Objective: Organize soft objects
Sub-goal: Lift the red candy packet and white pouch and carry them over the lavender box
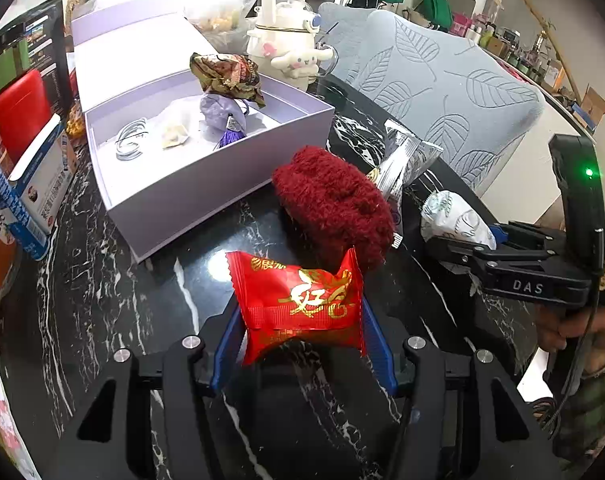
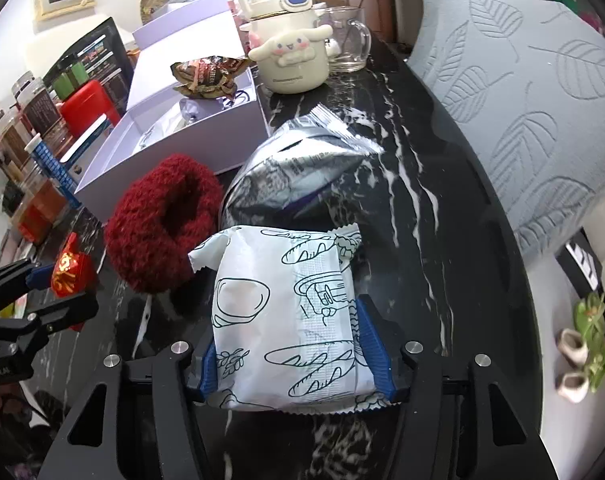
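The left gripper (image 1: 300, 344) is clamped on a red snack packet (image 1: 298, 304) at the bottom centre of the left wrist view, blue pads pressing its two sides, the packet's long axis running across the frame between them. The right gripper (image 2: 292, 356) grips a white bread-print packet (image 2: 286, 320) low in the right wrist view, its pads against both long edges, the packet's length pointing up the frame away from the camera. What the coming move probably turns on is the open lavender box (image 1: 222, 184): it lies up and to the left of both grippers, its near wall facing the left one, with the dark red fluffy scrunchie (image 1: 334, 208) lying between the red packet and the box's right corner. The left hand looks the nearer; from the right gripper the scrunchie (image 2: 162, 232) and a silver foil packet (image 2: 298, 168) stand in the way of the box (image 2: 190, 136). Inside the box lie a gold-brown wrapper (image 1: 226, 76), a pale purple pouch and some thin rings. All this rests on a glossy black marble-veined table (image 1: 102, 280), crowded along the left edge with cartons and jars; a cream cartoon kettle (image 1: 286, 40) and a grey leaf-embossed chair (image 1: 442, 92) sit toward the upper right
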{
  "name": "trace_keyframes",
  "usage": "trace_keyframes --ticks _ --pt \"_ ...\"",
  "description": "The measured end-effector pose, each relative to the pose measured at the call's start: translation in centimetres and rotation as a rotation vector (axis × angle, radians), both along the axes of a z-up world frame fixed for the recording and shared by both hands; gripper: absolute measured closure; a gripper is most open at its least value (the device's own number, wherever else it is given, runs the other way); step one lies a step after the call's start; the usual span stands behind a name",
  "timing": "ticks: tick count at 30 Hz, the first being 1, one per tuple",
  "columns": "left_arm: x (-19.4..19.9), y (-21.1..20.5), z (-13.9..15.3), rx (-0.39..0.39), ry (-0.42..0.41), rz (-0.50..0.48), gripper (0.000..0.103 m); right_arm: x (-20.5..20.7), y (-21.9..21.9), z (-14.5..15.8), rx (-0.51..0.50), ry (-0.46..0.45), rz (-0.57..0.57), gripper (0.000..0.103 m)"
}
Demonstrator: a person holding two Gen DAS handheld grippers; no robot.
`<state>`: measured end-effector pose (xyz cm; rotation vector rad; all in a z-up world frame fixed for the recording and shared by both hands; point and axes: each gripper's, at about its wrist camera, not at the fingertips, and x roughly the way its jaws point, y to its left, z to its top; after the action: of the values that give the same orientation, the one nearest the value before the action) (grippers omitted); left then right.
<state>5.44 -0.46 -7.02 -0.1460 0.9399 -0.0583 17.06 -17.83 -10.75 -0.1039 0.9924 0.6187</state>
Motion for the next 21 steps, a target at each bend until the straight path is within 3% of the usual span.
trace_keyframes --ticks 21 --pt "-4.0 1.8 -0.2 -0.016 -0.032 0.022 0.048 -6.1 -0.3 1.6 0.027 -0.028 -0.067 0.045"
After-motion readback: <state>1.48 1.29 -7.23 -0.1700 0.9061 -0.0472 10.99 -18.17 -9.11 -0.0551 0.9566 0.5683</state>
